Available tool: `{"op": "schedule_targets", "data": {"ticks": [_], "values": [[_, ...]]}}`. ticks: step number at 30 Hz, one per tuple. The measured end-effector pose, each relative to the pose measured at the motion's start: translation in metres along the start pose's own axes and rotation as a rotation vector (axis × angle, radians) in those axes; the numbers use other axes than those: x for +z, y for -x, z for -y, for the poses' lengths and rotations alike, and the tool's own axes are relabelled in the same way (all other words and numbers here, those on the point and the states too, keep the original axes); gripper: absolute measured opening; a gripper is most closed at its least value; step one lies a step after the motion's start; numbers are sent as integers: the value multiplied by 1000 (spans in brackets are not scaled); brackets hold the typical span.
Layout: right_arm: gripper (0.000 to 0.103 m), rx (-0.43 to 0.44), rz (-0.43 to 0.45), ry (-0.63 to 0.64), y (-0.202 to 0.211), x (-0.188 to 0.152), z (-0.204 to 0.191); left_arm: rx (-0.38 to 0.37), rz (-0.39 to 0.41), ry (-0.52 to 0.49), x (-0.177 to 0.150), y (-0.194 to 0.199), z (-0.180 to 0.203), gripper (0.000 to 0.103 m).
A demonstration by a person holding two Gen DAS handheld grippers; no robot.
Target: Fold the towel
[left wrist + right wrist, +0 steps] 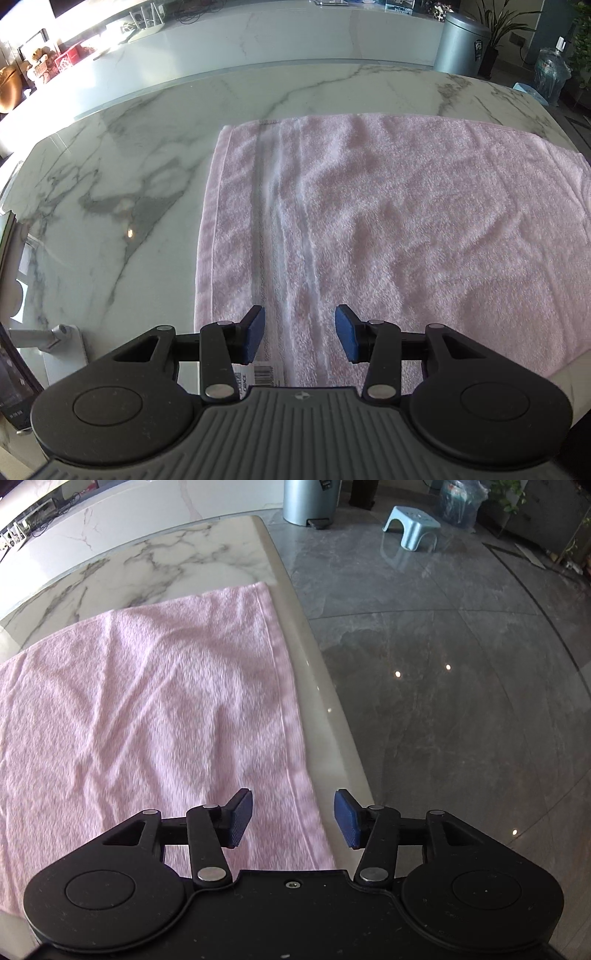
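Nearest me, my left hand-held gripper hangs with its blue pads partly apart and nothing between them, above the near hem of the pink towel, close to its pale woven stripe and a barcode label. My right hand-held gripper is likewise apart and empty, straddling the towel's right hem by the rim of the marble worktop. The towel lies flat and somewhat rumpled, reaching toward the far edge. As I judge it, a fold needs both near corners pinched evenly, then carried across level so the hems meet. Beyond stand a bin and a stool.
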State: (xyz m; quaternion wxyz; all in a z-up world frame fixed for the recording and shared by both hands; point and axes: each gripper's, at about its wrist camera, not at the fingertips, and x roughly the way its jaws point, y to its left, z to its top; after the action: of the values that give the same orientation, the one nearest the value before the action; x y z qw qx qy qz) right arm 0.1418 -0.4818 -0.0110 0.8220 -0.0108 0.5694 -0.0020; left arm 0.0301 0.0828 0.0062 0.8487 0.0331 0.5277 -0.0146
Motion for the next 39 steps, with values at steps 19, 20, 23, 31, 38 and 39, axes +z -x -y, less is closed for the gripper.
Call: {"op": "schedule_targets", "data": {"ticks": [19, 20, 23, 31, 38, 39], "values": [[53, 98, -14, 82, 24, -81, -27, 165, -45, 187, -48, 22, -44, 48], [53, 105, -17, 94, 24, -84, -31, 164, -47, 189, -49, 22, -45, 48], [53, 64, -10, 169, 25, -87, -42, 160, -55, 195, -52, 22, -49, 48], [53, 88, -52, 252, 24, -86, -53, 152, -100, 194, -57, 10, -52, 48], [53, 97, -52, 203, 21, -85, -47, 107, -95, 229, -58, 6, -56, 48], [53, 96, -50, 189, 21, -84, -45, 100, -94, 234, -58, 6, -56, 47]]}}
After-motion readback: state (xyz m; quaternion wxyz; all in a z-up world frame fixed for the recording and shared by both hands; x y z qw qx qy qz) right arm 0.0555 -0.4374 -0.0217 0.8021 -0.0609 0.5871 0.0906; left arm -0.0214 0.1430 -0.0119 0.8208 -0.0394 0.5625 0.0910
